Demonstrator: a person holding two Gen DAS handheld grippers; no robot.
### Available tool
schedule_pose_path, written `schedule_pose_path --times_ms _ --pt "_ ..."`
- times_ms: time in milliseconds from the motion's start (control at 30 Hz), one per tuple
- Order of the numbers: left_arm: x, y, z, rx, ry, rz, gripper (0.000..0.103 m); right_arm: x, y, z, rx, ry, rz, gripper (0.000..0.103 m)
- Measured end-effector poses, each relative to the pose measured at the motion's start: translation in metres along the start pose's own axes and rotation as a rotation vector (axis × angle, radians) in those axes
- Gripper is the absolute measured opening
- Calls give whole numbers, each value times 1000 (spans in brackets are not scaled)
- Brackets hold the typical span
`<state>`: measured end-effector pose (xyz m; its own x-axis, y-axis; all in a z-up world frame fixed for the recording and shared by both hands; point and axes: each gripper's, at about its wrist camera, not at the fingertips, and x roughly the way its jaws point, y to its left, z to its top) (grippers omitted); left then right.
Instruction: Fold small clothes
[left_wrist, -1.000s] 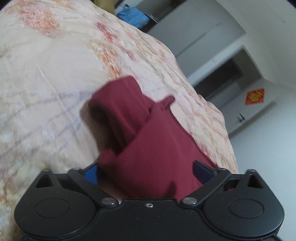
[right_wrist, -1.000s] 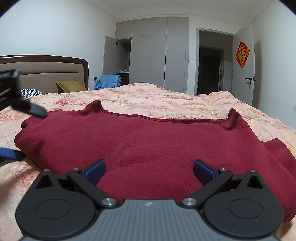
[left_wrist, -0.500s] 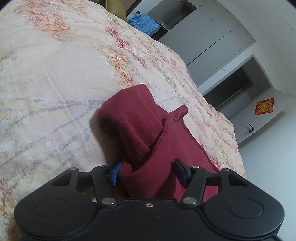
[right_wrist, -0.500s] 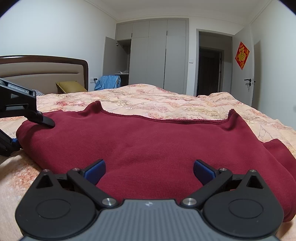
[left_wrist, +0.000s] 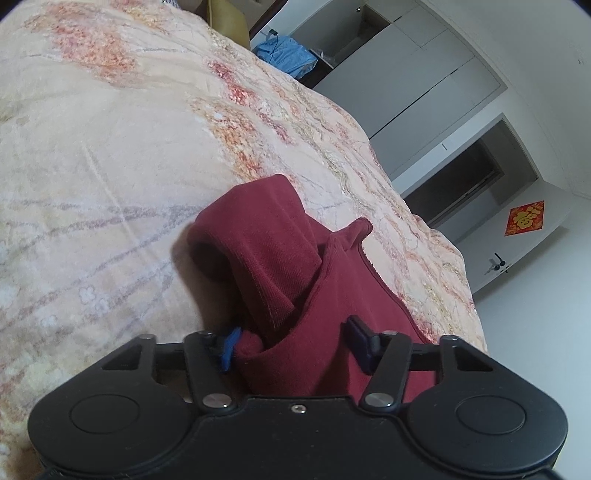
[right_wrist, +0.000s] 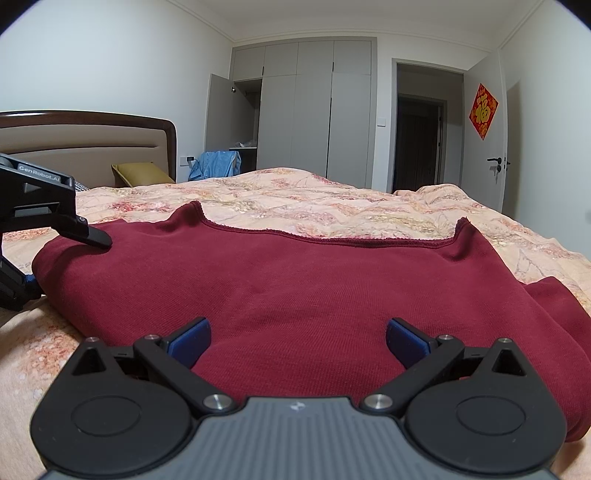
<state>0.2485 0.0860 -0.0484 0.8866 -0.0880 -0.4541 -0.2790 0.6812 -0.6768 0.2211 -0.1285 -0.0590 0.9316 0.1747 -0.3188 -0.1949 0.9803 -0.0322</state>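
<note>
From the left wrist view, the left gripper has its jaws half apart after just closing in, pinching a bunched fold at the edge of the dark red garment, whose loose sleeve curls forward over the floral bedspread. Beyond it lie a blue cloth, grey wardrobe doors and a red door decoration. From the right wrist view, the right gripper holds its jaws wide apart, gripping nothing, just over the garment's near edge; the garment lies spread flat on the bed. 1 wardrobe door stands open, its contents unclear. A headboard and yellow pillow sit left.
</note>
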Motion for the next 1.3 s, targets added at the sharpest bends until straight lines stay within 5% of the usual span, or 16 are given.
schedule_pose_path --times_ms 133,367,600,733,900,1067,1167,1300 --pt "-1 -9 1 51 -12 1 32 0 -1 1 3 5 3 103" --pt "-10 -65 12 319 -68 -39 21 -13 -25 15 101 39 56 103" --pt "-17 -167 -8 671 -63 -214 19 -69 -67 7 93 50 23 103" --pt "-16 -215 -49 805 28 -380 20 -101 -88 -10 49 89 -45 103" --pt "9 -236 -106 845 211 -460 21 -116 -117 -35 135 168 -153 103" --pt "28 -223 -126 751 349 -455 22 -127 -128 -42 170 152 -172 103" --pt "23 -217 -124 717 364 -480 31 -123 -129 -44 153 153 -177 103" --pt "15 -215 -116 694 365 -509 65 -119 -130 -44 158 150 -183 103"
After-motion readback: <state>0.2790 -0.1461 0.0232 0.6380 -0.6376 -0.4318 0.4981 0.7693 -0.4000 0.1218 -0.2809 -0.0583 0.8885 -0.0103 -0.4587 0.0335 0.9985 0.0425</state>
